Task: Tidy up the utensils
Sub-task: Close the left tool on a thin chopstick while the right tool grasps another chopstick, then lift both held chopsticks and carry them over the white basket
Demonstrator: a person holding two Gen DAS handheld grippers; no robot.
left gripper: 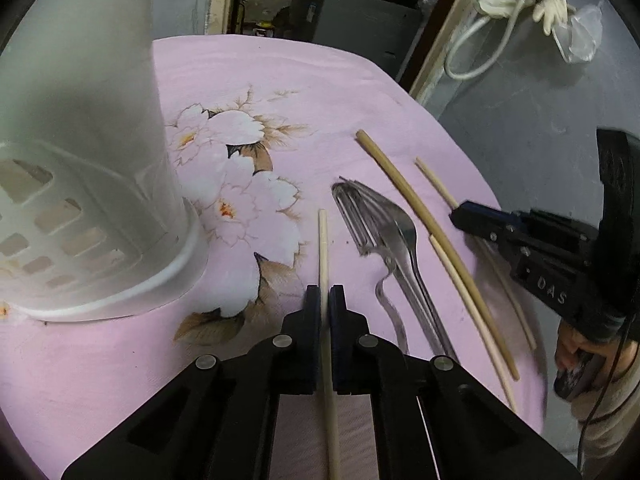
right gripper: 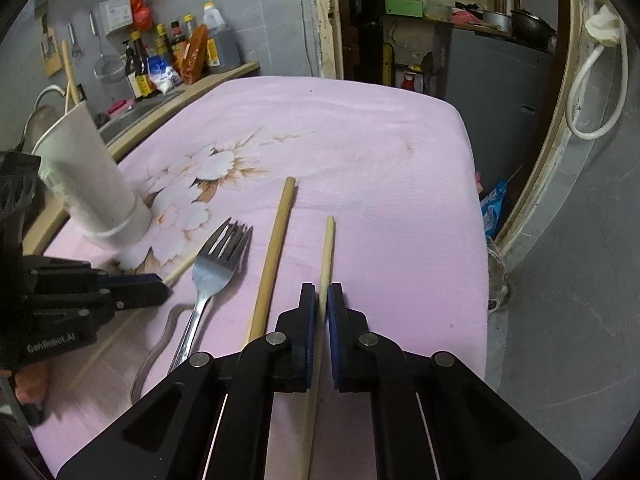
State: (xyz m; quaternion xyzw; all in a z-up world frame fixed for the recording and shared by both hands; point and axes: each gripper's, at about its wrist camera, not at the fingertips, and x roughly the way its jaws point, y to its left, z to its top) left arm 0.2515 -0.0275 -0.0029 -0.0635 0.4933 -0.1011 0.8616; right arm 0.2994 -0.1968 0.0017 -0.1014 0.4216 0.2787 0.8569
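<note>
- Nearest the left wrist camera, the black left gripper (left gripper: 324, 300) is clenched on a thin pale wooden chopstick (left gripper: 323, 240), which runs between its jaws and sticks out ahead over the pink flowered tablecloth (left gripper: 120, 360).
- Left of this gripper and just ahead stands a white plastic utensil holder with slotted base (left gripper: 92, 184).
- Right of it lie two stacked steel forks (left gripper: 380, 224), then a thicker tan wooden stick (left gripper: 420, 216) and a further thin pale chopstick (left gripper: 472, 320) touching it.
- Farthest right, the black right gripper (right gripper: 323, 304) grasps another thin pale chopstick (right gripper: 327, 248); in its own view the tan stick lies just left of its jaws and the forks further left.
</note>
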